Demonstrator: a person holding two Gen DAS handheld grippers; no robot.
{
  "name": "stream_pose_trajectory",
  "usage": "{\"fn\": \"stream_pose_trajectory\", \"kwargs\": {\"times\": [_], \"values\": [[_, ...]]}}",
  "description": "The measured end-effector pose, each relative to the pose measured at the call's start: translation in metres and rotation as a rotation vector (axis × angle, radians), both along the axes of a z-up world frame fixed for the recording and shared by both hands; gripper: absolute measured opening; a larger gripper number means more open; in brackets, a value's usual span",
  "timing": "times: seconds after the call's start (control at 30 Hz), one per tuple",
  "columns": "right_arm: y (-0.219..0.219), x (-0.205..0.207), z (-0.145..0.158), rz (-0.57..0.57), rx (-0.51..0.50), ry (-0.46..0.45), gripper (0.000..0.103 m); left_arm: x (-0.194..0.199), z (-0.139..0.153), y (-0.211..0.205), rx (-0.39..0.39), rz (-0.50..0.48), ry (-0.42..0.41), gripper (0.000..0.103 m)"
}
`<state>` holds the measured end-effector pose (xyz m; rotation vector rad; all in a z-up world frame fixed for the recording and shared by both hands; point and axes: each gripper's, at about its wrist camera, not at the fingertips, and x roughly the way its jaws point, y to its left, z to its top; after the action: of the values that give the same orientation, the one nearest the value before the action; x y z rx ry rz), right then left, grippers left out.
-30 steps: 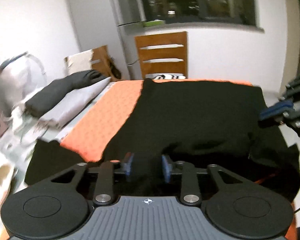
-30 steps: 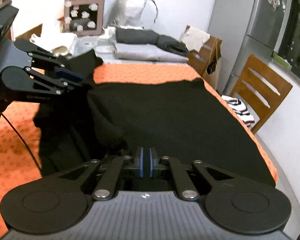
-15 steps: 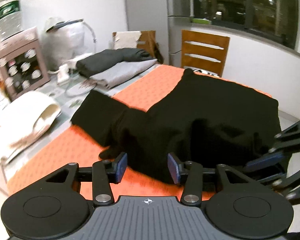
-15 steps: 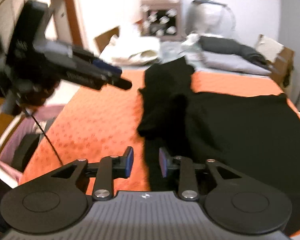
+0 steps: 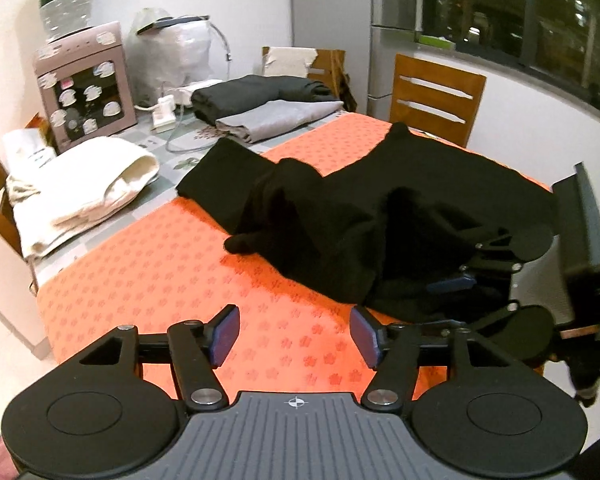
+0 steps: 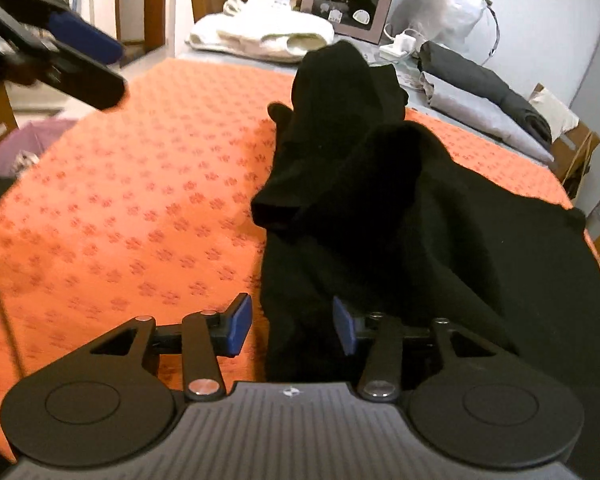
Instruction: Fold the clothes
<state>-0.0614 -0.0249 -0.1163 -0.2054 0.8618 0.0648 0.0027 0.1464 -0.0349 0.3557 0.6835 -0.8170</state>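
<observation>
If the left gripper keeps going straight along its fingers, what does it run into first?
Likely the black garment. The left gripper is open over bare orange tablecloth, and the garment's rumpled near edge lies just ahead, slightly right of centre. Depth is unclear; angled downward, it could touch the cloth first.

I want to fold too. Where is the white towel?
In the left wrist view, the white towel lies far left on the table, beside the orange cloth and below the pink box.

A pink box (image 5: 85, 84) stands behind the cream folded blanket (image 5: 80, 188); a wooden chair (image 5: 436, 100) stands beyond the orange tablecloth (image 5: 172, 280).
</observation>
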Motion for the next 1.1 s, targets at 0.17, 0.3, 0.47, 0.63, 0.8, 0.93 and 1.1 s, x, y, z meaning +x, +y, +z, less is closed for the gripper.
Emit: {"fn": "stream_pose_trajectory", "kwargs": {"times": [0.17,0.3,0.47,0.63,0.8,0.93,1.1], "values": [[-0.001,0.005,-0.003,-0.019,-0.036,-0.018,0.024,0.000,-0.002,0.007,-0.002,0.039,0.004,0.065],[-0.012,-0.002,0.004,-0.061,0.001,-0.018,0.003,0.004,-0.005,0.008,-0.006,0.064,0.004,0.065],[-0.017,-0.038,0.038,-0.053,0.083,-0.048,0.003,0.013,-0.009,0.004,-0.028,0.094,0.021,0.065],[-0.016,-0.094,0.080,-0.031,0.137,-0.042,0.003,0.026,-0.017,-0.003,-0.072,0.123,0.065,0.065],[-0.015,-0.152,0.107,-0.027,0.134,0.052,0.003,0.034,-0.026,-0.015,-0.095,0.130,0.111,0.065],[-0.020,-0.193,0.122,-0.076,0.102,0.139,0.003,0.035,-0.030,-0.025,-0.092,0.114,0.111,0.065],[-0.028,-0.243,0.138,-0.182,0.054,0.218,0.003,0.034,-0.032,-0.029,-0.081,0.108,0.103,0.065]]}}
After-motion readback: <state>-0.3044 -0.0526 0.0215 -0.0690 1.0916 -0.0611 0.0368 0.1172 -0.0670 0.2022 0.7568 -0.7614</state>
